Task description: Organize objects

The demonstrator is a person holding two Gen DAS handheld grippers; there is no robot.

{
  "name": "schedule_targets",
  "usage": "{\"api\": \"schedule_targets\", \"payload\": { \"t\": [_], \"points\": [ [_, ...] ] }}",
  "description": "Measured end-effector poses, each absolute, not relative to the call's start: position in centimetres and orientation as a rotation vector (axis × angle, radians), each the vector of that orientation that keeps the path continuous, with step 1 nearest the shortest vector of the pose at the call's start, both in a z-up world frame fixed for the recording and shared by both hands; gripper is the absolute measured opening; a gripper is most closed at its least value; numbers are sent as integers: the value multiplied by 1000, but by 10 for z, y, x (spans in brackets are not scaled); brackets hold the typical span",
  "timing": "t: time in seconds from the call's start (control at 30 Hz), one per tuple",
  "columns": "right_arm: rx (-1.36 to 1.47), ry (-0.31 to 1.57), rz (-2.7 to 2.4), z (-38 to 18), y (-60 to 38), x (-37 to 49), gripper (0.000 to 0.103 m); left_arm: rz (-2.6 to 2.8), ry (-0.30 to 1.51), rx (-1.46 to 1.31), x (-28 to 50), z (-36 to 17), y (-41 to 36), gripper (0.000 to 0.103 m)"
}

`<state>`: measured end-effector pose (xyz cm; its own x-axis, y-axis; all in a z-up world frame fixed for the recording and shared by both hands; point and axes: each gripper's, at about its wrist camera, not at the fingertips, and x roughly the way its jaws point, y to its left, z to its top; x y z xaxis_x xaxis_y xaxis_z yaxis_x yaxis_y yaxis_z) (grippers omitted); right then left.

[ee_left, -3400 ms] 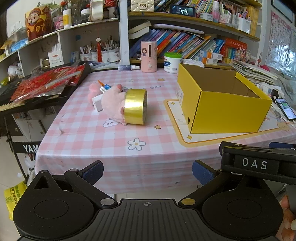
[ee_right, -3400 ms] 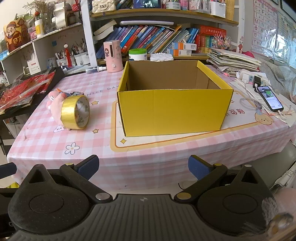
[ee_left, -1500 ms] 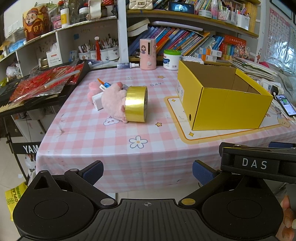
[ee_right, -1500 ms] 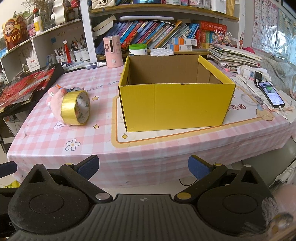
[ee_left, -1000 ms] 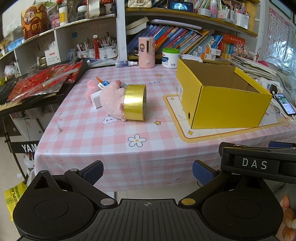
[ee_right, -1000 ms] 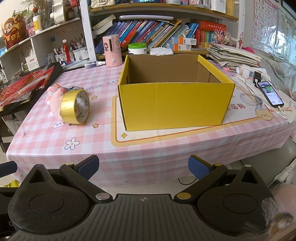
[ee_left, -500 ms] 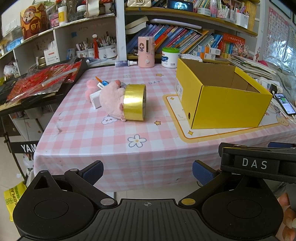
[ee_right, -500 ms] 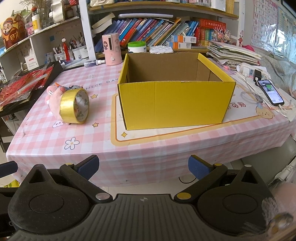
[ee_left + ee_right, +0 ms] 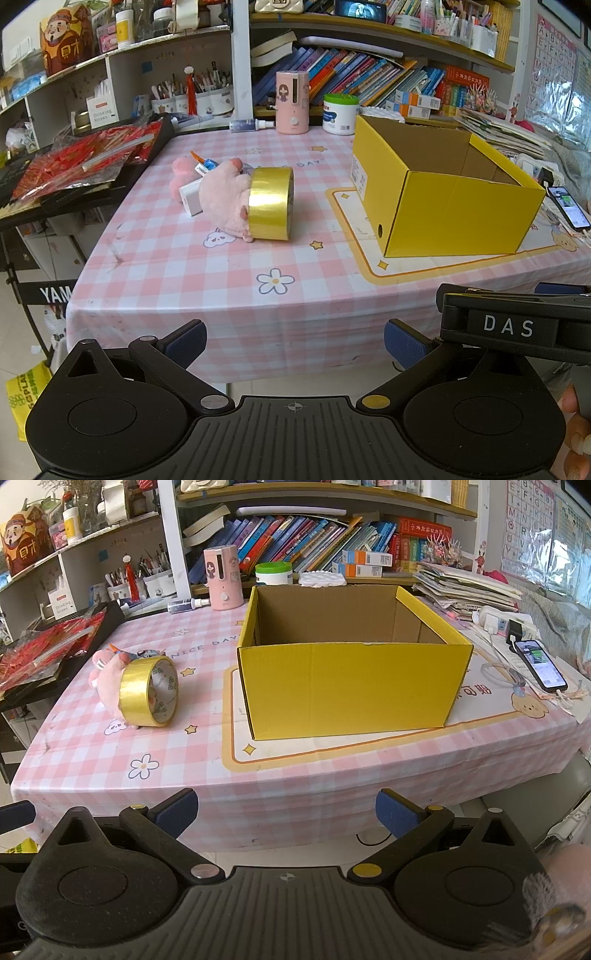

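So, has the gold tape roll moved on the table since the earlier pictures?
No. The gold tape roll still stands on edge against the pink plush toy, just behind the same panda print; only the camera shifted slightly.

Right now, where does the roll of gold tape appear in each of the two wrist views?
Left wrist: the gold tape roll stands on edge just left of centre, against the pink plush toy.
Right wrist: the roll is at the left, hole facing the camera.
Shared landmark: the yellow box sits to its right in both.
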<state>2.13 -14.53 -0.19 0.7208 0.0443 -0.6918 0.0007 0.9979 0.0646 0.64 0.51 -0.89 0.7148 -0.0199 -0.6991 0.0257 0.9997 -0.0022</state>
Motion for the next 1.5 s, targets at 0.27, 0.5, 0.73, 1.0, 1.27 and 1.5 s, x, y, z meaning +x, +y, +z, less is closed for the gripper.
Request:
{"api": "schedule_targets", "payload": {
  "t": [0.27, 0.5, 0.73, 1.0, 1.27, 1.5],
  "points": [
    [56, 764, 21, -1, -143, 22, 103, -36, 774, -5, 8, -9, 12, 103],
    [31, 757, 37, 4, -132, 22, 103, -18, 774, -30, 7, -8, 21, 103],
    [12, 763, 98, 5, -120, 28, 103, 26, 791, -73, 10, -13, 35, 103],
    [33, 742, 261, 5, -97, 47, 85, 137, 784, -138, 18, -16, 68, 103],
    [60, 726, 376, 14, -69, 87, 69, 217, 778, -155, 38, -19, 88, 103],
    [44, 767, 424, 8, -45, 140, 69, 266, 765, -157, 61, -20, 100, 103]
  ]
}}
